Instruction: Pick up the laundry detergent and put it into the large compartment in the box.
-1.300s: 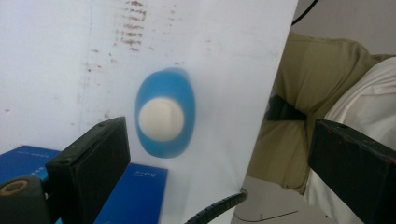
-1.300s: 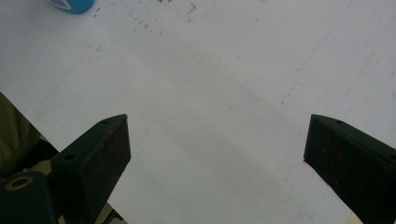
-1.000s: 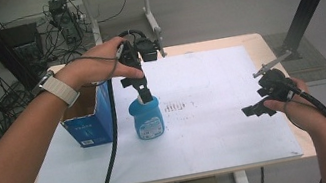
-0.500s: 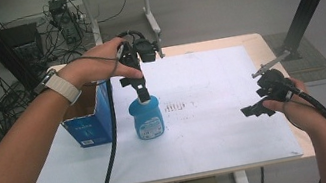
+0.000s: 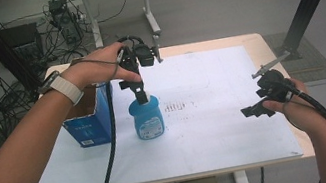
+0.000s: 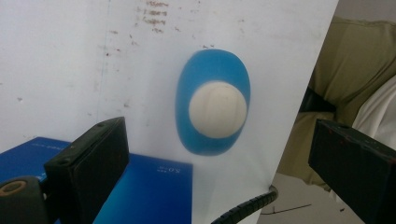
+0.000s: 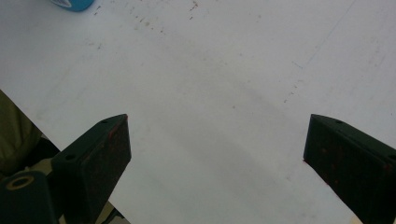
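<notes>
Evidently the step in hand was a release or an approach at the blue bottle (image 5: 147,118); which of the two cannot be told from this moment alone. That bottle stood upright on the white sheet (image 5: 218,127) covering the table (image 5: 259,41), left of centre, just beside the blue carton (image 5: 87,127) at its nine o'clock; whether the two touched cannot be settled. The left gripper (image 5: 142,96) hung directly over the bottle's white cap (image 6: 217,109), pointing straight down; in the left gripper view its jaws stood wide apart, with the cap well clear between them, so it was released and grasping nothing; in the high view its tip lay at the cap, contact uncertain.

The right gripper (image 5: 255,111) was held above the sheet near the table's three o'clock edge, well apart from the bottle; its jaws too were spread wide over bare sheet, released and empty.

Should the bottle be wanted, the next move would call for the left gripper to drop until the jaws flanked the cap or neck, then close squarely; the cap is smooth and rounded, so an off-centre pinch might slip or tip the bottle.

As for containers: the carton's top stood open, its inside unreadable; the bottle was capped and its contents could not be seen.
</notes>
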A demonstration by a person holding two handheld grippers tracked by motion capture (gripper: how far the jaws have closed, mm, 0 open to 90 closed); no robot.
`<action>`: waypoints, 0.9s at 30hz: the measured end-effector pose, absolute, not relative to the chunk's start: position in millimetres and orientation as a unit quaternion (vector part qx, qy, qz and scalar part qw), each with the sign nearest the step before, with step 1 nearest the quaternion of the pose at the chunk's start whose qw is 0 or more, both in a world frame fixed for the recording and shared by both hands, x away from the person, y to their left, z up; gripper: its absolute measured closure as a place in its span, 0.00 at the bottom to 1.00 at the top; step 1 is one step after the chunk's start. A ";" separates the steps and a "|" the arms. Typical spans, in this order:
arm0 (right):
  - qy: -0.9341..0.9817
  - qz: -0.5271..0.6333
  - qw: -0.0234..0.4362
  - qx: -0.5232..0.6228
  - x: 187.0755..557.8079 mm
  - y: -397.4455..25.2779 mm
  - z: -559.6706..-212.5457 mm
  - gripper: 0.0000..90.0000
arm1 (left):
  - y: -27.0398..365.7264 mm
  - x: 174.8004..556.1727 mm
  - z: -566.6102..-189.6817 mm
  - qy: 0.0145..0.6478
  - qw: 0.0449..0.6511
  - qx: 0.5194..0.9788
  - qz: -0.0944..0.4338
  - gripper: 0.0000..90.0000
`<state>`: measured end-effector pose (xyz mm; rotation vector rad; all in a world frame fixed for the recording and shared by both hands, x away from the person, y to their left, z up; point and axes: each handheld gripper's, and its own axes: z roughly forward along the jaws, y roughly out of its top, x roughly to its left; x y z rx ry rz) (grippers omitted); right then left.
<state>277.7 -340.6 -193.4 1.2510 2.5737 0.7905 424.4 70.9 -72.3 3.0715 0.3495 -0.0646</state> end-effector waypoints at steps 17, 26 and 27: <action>0.864 0.264 0.085 0.419 278.4 -340.5 -194.2 0.08 | 72.3 426.1 -77.0 0.119 0.028 0.992 -0.030 0.06; 0.864 0.264 0.085 0.420 278.0 -340.2 -193.2 0.08 | 72.6 426.3 -77.2 0.123 0.028 0.992 -0.032 0.06; 0.865 0.264 0.086 0.419 278.1 -340.4 -193.4 0.08 | 72.6 426.3 -77.2 0.123 0.028 0.992 -0.032 0.06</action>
